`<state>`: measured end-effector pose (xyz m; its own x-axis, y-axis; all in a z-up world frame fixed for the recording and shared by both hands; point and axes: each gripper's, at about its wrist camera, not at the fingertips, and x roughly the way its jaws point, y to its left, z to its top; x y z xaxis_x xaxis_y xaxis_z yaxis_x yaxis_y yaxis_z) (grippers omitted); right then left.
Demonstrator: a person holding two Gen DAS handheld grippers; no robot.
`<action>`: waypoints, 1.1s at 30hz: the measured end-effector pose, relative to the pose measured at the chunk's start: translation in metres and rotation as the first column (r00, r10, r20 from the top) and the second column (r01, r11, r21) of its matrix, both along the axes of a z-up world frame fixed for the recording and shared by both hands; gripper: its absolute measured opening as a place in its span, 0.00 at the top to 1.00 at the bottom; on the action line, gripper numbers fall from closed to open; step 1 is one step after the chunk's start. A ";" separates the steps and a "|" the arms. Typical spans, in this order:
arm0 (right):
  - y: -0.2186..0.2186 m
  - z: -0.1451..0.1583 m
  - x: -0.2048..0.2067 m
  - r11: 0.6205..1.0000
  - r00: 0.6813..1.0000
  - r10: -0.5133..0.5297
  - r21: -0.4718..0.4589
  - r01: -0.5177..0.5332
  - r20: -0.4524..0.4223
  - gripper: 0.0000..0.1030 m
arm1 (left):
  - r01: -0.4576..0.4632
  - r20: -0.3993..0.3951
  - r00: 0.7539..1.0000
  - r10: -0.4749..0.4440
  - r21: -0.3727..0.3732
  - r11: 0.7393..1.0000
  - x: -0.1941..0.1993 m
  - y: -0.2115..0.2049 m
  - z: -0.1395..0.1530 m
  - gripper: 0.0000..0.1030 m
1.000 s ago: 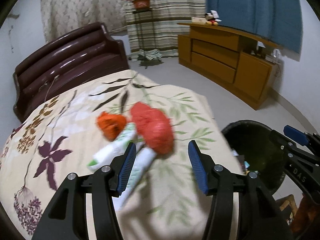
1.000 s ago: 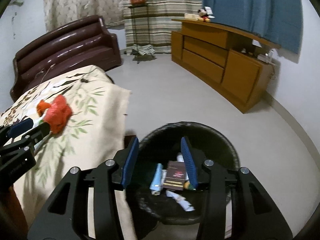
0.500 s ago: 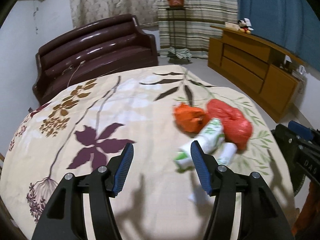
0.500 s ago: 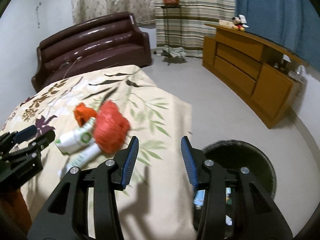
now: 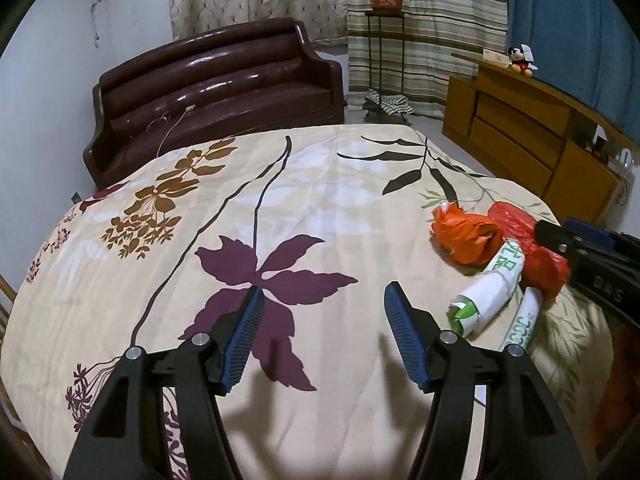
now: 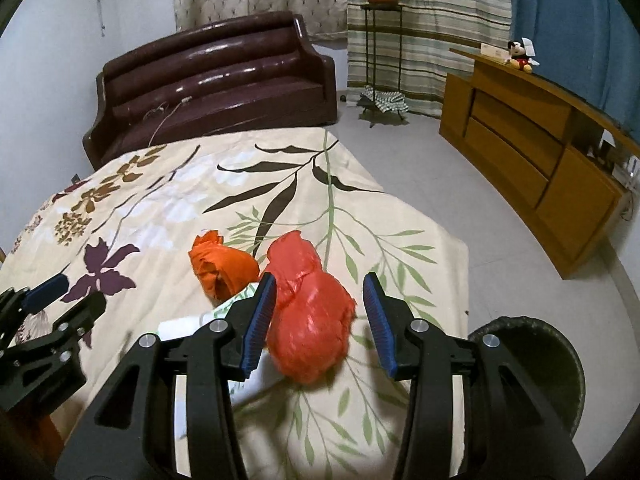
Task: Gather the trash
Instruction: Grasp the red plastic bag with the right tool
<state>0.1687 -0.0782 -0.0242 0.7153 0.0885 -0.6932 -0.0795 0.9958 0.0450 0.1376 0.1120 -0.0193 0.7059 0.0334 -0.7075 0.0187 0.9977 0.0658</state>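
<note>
Bedspread (image 5: 320, 184) with two orange-red bags, two white tubes, left tongs (image 5: 324, 336) just widened, empty, right tongs (image 6: 320, 320) apart astride red bag (image 6: 310, 312)

The right hand-held gripper (image 5: 576, 240) reads "DAS"; the paper roll's (image 5: 490, 292) green print is illegible.
</note>
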 end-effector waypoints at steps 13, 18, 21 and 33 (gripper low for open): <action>0.005 -0.020 0.014 1.000 0.998 0.024 -0.005 -0.025 -0.064 0.62 | 0.025 -0.017 1.000 -0.025 -0.028 0.999 0.003 -0.004 -0.006 0.40; 0.009 -0.019 0.010 0.999 0.998 0.035 -0.022 -0.037 -0.051 0.66 | 0.027 -0.021 0.999 -0.027 -0.031 0.999 0.002 -0.007 -0.007 0.40; 0.008 -0.016 0.006 0.999 0.999 0.029 -0.028 -0.030 -0.036 0.66 | 0.033 -0.018 0.999 -0.034 -0.031 0.999 0.000 -0.010 -0.005 0.40; -0.018 -0.005 -0.021 0.999 0.999 -0.037 -0.033 0.038 0.008 0.66 | 0.075 0.003 0.997 -0.075 -0.036 0.997 -0.011 -0.030 0.004 0.40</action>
